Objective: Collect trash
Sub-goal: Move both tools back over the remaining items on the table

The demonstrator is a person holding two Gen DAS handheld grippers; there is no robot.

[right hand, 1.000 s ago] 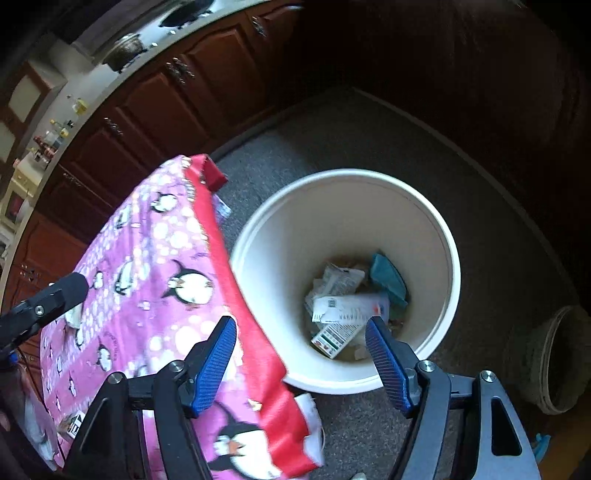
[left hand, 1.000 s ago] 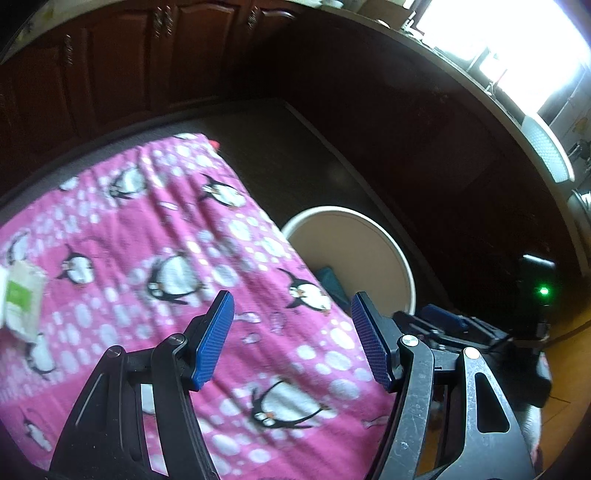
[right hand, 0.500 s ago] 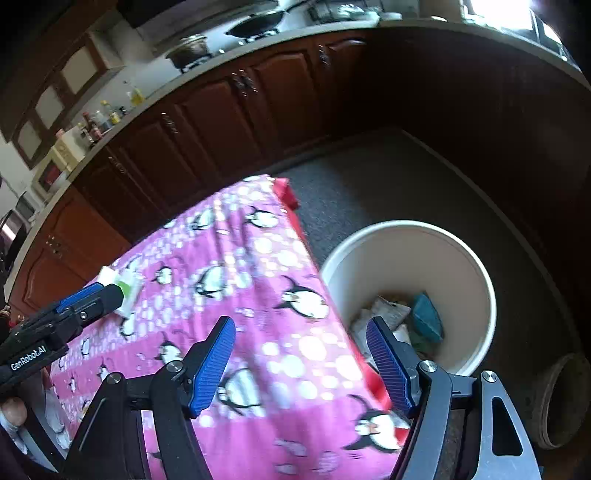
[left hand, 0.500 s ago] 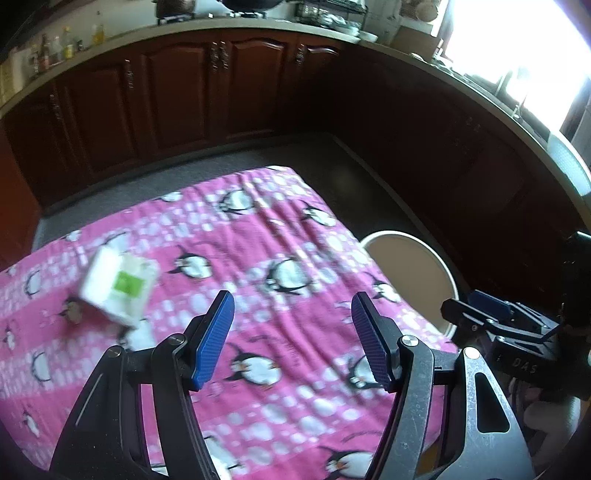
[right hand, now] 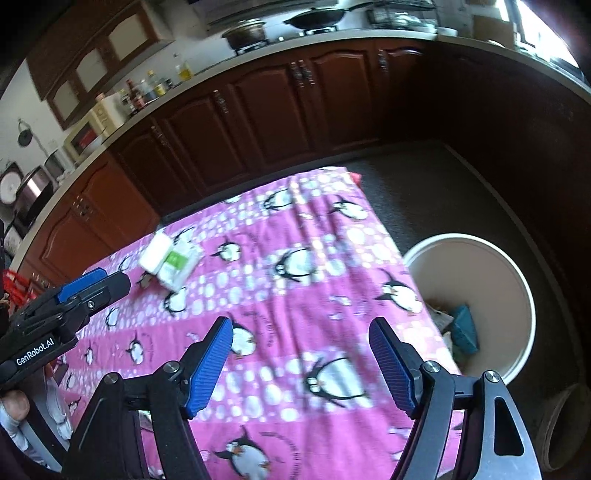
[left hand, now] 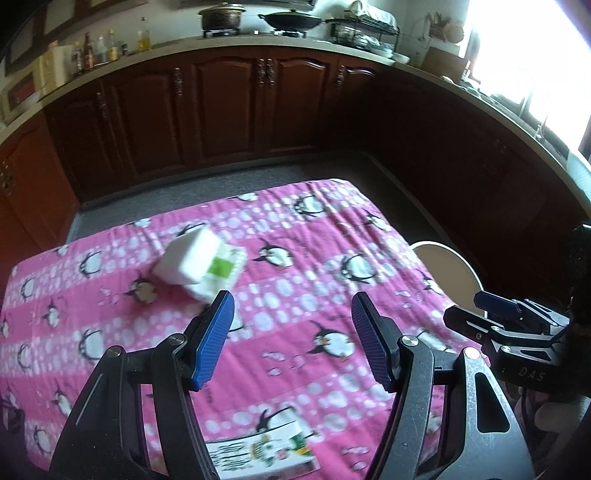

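The left black two-finger tool with blue ribbed pads (left hand: 291, 341) hangs with its jaws spread wide and nothing between them. The matching right tool (right hand: 301, 365) is likewise agape and empty, just to its right.

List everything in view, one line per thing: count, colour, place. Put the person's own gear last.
Tablecloth: one, pink with penguins, covering the table.
Tissue pack: one, white with a green label, lying on the cloth's far left part.
Printed wrapper: one, white with green print, on the near edge of the cloth, below the left tongs.
Bucket: one, cream, on the floor right of the table, with teal and pale trash inside.
Cabinets: a row, dark brown, along the far wall.
Pot and wok: one each, dark, on the stove.
Bottles: several, mixed colours, on the counter at left.
Left tongs: one, black with blue pads, open and empty over the cloth.
Right tongs: one, the same colours, open and empty.
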